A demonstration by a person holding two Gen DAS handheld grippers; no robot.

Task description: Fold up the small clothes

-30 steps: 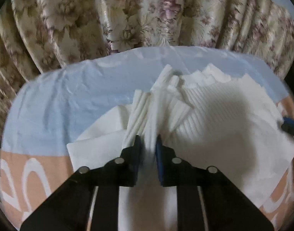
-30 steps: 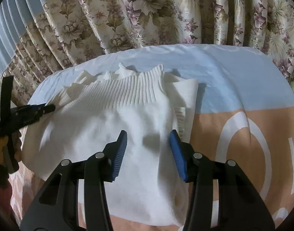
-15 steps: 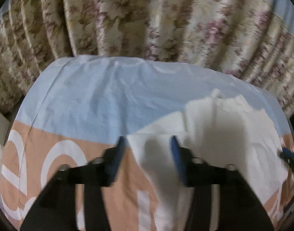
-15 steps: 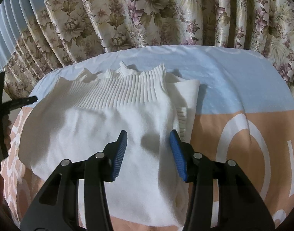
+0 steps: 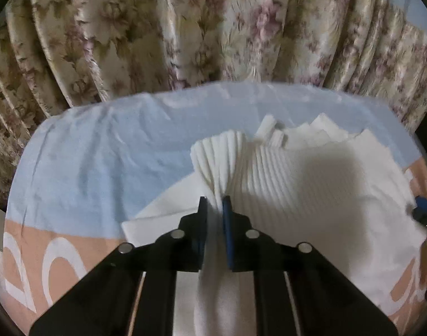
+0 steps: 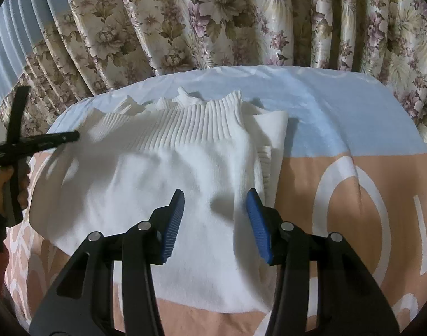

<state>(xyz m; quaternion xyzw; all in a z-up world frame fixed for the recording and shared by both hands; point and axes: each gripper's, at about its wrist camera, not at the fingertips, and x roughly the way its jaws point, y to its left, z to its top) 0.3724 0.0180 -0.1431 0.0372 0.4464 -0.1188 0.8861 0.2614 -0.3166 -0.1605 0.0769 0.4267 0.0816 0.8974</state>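
Looking at a white sweater spread flat on a blue-and-peach sheet, right in front of a flowery curtain. Sitting roughly mid-sheet, ribbed band toward the curtain, with what looks like a sleeve already tucked in along one side. So probably partway through the fold, not at the start. Left gripper with jaws just snapped closed, clamped tight on a bunch of that ribbed band, knit puckered into a fan right above the pinch. Makes sense as a grab point: thick ribbing, easier to bite than the thin body knit and less likely to slip out. Right gripper with jaws parked about half apart, hanging over the body of the sweater close to the tucked side, pinching nothing. Guessing parked there on purpose, ready to pin the cloth or mark the fold line during the carry-over from the left. Also visible from the right view: the left tool reaching in low from the side, held in a hand at the sheet's edge. Would watch for the whole sweater dragging along instead of folding, with only one spot pinched and nothing weighing down the rest.
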